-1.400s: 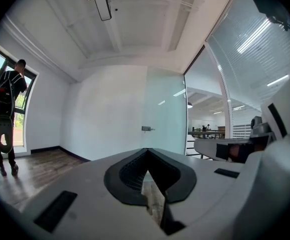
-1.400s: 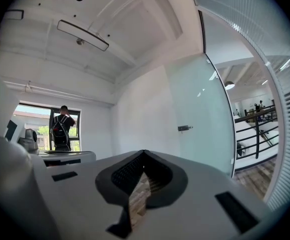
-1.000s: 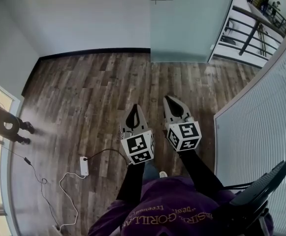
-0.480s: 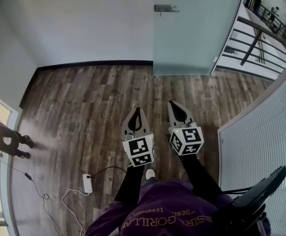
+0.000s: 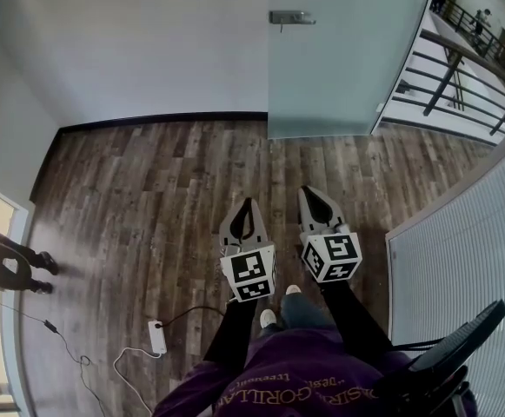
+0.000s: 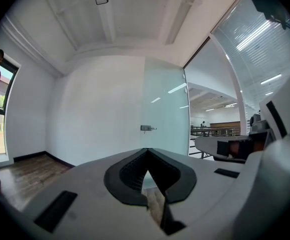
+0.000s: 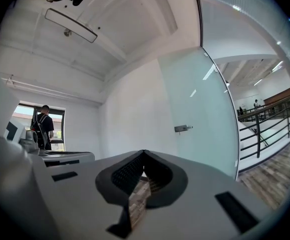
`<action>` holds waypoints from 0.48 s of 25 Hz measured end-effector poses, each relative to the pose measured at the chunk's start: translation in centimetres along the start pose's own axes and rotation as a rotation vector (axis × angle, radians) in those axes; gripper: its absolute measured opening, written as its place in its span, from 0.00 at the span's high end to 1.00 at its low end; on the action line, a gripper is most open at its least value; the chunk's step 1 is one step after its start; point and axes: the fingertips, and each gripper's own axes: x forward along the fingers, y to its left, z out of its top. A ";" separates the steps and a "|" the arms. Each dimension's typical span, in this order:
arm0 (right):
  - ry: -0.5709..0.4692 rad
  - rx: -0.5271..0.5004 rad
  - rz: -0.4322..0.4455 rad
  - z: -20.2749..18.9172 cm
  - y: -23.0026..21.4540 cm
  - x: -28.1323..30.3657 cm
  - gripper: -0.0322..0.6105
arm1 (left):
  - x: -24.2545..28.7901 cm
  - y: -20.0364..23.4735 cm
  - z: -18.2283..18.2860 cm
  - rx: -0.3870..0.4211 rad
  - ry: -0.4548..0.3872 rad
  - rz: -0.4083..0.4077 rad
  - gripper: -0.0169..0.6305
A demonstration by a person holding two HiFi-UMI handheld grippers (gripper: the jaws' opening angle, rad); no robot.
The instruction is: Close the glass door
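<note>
Glass door and handle nearer than before

The left gripper and right gripper were positioned side by side above the floor, both pointing toward the glass door well ahead. The handle sat near the door's left edge. A wall extended left of the door, and a railing lay beyond it at right. A partition flanked the right gripper. A power strip lay on the floor behind the left gripper. A person stood far left.
</note>
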 end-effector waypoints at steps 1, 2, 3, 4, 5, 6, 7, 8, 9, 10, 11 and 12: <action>0.002 -0.001 0.003 0.0 -0.2 0.4 0.96 | 0.4 0.1 0.0 -0.004 0.000 0.003 0.98; 0.004 -0.002 0.008 0.0 -0.4 1.0 0.96 | 0.9 0.2 0.0 -0.007 -0.001 0.008 0.98; 0.005 -0.004 0.016 0.1 -0.6 1.7 0.96 | 1.5 0.4 0.1 -0.010 -0.002 0.015 0.98; 0.006 -0.007 0.024 0.3 -1.0 2.5 0.96 | 2.3 0.6 0.2 -0.012 -0.003 0.023 0.98; 0.008 -0.010 0.033 0.4 -1.4 3.4 0.96 | 3.2 0.7 0.4 -0.013 -0.005 0.031 0.98; 0.010 -0.012 0.041 0.6 -1.8 4.3 0.96 | 4.2 0.8 0.6 -0.014 -0.006 0.040 0.98; 0.011 -0.015 0.050 0.8 -2.3 5.2 0.96 | 5.1 0.9 0.8 -0.013 -0.007 0.048 0.98; 0.012 -0.019 0.060 0.9 -2.7 6.0 0.96 | 6.0 1.0 1.0 -0.012 -0.010 0.057 0.98; 0.013 -0.023 0.070 1.1 -3.1 6.7 0.96 | 6.8 1.1 1.2 -0.012 -0.014 0.067 0.98; 0.015 -0.026 0.079 1.2 -3.4 7.4 0.96 | 7.5 1.2 1.4 -0.013 -0.017 0.077 0.98; 0.017 -0.027 0.089 1.4 -3.7 8.1 0.96 | 8.3 1.2 1.6 -0.014 -0.018 0.086 0.98; 0.019 -0.028 0.100 1.6 -4.1 8.8 0.96 | 9.0 1.3 1.9 -0.015 -0.020 0.096 0.98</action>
